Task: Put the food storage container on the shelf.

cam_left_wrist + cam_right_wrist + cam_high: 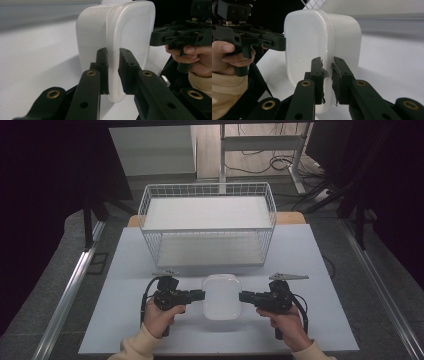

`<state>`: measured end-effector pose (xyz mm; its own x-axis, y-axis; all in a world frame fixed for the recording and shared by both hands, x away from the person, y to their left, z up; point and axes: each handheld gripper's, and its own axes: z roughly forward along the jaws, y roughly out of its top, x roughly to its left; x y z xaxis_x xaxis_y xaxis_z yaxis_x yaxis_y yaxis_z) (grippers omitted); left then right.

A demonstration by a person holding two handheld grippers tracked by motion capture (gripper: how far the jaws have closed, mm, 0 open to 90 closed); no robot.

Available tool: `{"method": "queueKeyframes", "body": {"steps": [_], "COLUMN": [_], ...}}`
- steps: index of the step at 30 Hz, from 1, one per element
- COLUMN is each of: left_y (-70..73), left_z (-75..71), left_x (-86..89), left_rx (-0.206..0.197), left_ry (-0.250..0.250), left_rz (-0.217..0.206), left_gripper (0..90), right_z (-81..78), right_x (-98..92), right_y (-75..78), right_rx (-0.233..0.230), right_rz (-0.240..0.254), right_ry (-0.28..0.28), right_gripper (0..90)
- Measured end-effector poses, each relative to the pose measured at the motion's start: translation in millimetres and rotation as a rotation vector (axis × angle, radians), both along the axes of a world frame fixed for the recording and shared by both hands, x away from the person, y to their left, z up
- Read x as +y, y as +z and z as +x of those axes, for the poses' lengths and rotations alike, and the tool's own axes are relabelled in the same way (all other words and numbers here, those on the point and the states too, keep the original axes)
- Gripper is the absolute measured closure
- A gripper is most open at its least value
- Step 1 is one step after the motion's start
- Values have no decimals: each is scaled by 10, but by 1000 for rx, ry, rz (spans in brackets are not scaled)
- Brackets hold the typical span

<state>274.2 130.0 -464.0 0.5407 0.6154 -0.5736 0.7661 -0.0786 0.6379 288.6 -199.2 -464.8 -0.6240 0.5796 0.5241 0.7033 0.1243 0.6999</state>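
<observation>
Container held at both ends

Container [221,296] — white, lidded plastic, near edge of the pale worktop [125,270], between both hands. Left gripper [113,72]: jaws closed on its rim. Right gripper [327,77]: jaws likewise pinching the opposite rim, pads visibly torn. Beyond — white wire basket [207,222], empty. Risk, as judged: thin-lip grips on smooth plastic may slip if the hands lift unevenly.

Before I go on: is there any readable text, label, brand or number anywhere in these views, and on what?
None that can be read.
White lidded plastic container: plain in all three views.
White wire basket: no tag or label.
Left gripper and right gripper, black jaws: no markings.
Pale grey table: bare of print.
</observation>
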Motion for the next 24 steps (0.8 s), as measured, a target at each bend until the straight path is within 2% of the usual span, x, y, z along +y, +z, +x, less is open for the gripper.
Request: {"method": "queueKeyframes", "body": {"steps": [10, 24], "left_y": [150, 499], "left_z": [79, 201], "left_x": [-12, 55], "left_rx": [-43, -102], "left_ry": [-12, -2], "left_rz": [13, 30], "left_gripper": [785, 785], "right_z": [48, 178], "right_x": [-3, 65], "right_y": [164, 452], "right_rx": [-56, -119], "right_rz": [-11, 5], "right_ry": [3, 3], "right_gripper": [795, 795]}}
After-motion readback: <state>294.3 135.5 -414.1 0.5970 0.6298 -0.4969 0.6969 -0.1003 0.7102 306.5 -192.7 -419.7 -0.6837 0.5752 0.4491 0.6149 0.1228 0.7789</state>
